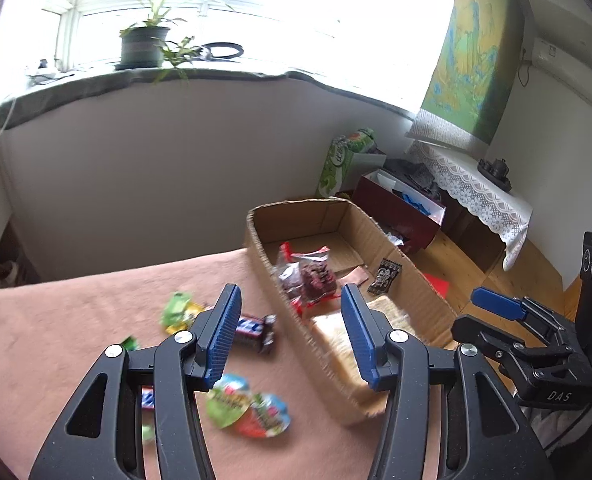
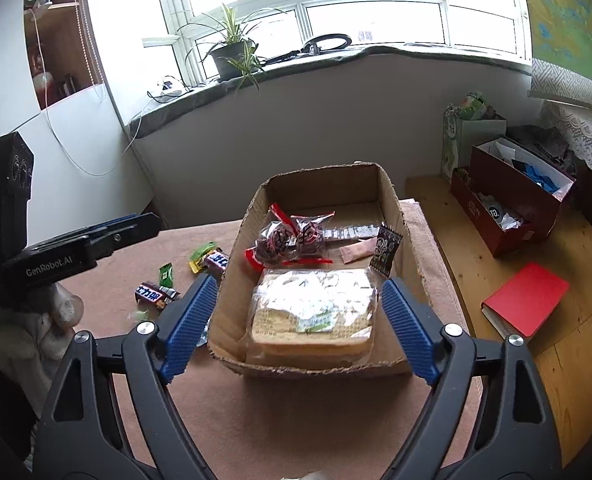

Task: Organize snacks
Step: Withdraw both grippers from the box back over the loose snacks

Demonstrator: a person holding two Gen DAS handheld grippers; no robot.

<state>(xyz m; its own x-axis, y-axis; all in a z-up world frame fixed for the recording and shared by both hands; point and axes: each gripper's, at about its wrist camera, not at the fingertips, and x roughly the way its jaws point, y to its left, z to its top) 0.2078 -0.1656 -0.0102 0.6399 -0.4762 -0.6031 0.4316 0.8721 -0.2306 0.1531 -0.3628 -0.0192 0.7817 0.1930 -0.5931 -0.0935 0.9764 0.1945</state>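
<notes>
Left wrist view has the left gripper [image 1: 291, 336] spread wide with nothing between its blue pads, hanging above the pink cloth [image 1: 75, 320] right at the long left wall of the cardboard box [image 1: 408, 280]. The loose snacks sit on the cloth to the left of that box: a dark chocolate bar [image 1: 255, 330] just beside the left pad, its long axis running roughly crosswise to the fingers, a green-yellow packet [image 1: 179, 312] a bit further out, and two round-lidded jelly cups [image 1: 247, 408] touching each other lower down, nearer the camera. It's blurry, so I can't read labels there.

Right wrist view – the right gripper [image 2: 296, 328] is also wide open and empty, lined up over the near end of the box, straddling the bagged sliced bread [image 2: 312, 316]. Behind the bread lie a clear bag of dark-red sweets [image 2: 287, 240] and a small black packet [image 2: 386, 250] leaning on the right wall.

My read: the left one is clearly nearer the loose stuff, so that bar looks like its pick. There's open cloth all around it, but the box wall is close on the right, and the far half of the box has free floor.
</notes>
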